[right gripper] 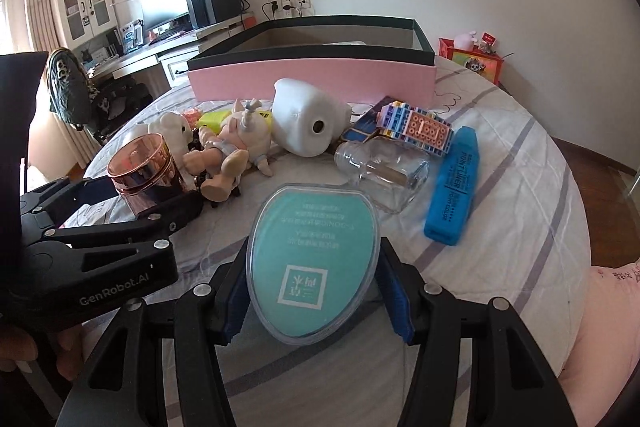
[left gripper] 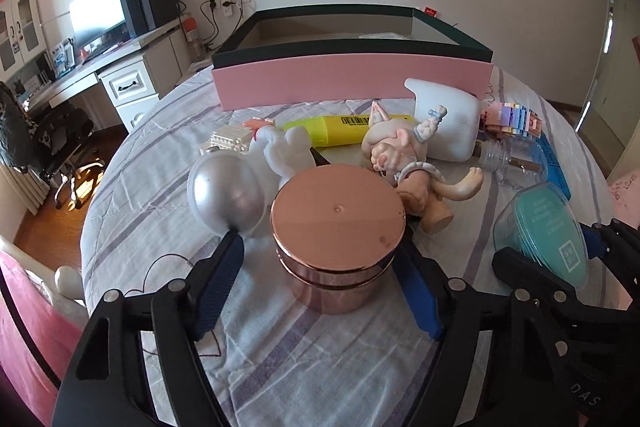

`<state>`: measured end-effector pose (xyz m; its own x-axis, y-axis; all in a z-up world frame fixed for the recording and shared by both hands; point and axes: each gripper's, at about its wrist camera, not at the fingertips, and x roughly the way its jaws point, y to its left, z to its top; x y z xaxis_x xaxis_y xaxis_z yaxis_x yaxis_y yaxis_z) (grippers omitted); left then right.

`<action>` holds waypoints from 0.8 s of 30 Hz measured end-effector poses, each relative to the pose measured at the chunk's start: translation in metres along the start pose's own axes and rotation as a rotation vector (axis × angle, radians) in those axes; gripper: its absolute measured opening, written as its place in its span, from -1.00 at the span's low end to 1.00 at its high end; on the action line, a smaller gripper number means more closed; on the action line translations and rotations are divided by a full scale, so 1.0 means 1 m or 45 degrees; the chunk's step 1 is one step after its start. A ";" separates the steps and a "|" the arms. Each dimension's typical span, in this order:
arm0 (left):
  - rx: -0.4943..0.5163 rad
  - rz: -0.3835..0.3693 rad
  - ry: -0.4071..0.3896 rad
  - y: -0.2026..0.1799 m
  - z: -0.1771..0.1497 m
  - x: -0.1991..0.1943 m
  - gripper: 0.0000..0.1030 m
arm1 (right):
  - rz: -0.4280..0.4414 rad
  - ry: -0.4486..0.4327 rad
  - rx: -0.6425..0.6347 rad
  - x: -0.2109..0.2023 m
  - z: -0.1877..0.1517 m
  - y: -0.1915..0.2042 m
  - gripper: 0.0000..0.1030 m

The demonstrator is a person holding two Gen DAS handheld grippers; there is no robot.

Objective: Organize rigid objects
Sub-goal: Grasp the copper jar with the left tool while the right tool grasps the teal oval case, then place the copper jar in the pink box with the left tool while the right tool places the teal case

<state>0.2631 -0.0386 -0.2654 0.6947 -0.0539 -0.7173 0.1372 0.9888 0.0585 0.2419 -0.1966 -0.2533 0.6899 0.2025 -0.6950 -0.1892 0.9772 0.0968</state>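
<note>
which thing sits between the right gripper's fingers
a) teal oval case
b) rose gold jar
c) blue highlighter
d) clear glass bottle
a: in the right wrist view the teal oval case lies between the blue pads of the right gripper, while the blue highlighter lies apart on the cloth.

A rose-gold jar (left gripper: 338, 223) is seen between the left jaws, a teal case (right gripper: 314, 259) between the right; beyond, a pink box (right gripper: 312, 83).
</note>
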 end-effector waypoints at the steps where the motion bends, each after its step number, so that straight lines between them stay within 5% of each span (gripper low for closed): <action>1: 0.004 -0.011 0.002 -0.001 0.000 0.000 0.11 | 0.002 0.002 -0.001 0.001 0.001 0.000 0.13; 2: 0.007 -0.029 0.004 -0.002 0.000 0.001 -0.08 | 0.003 0.000 -0.002 0.001 0.002 0.000 0.13; 24: 0.020 0.044 -0.217 0.012 0.013 -0.075 -0.08 | 0.039 -0.159 -0.082 -0.046 0.031 0.033 0.09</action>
<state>0.2222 -0.0247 -0.2021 0.8088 -0.0438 -0.5864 0.1210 0.9883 0.0932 0.2256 -0.1715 -0.1965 0.7641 0.2423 -0.5979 -0.2531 0.9651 0.0676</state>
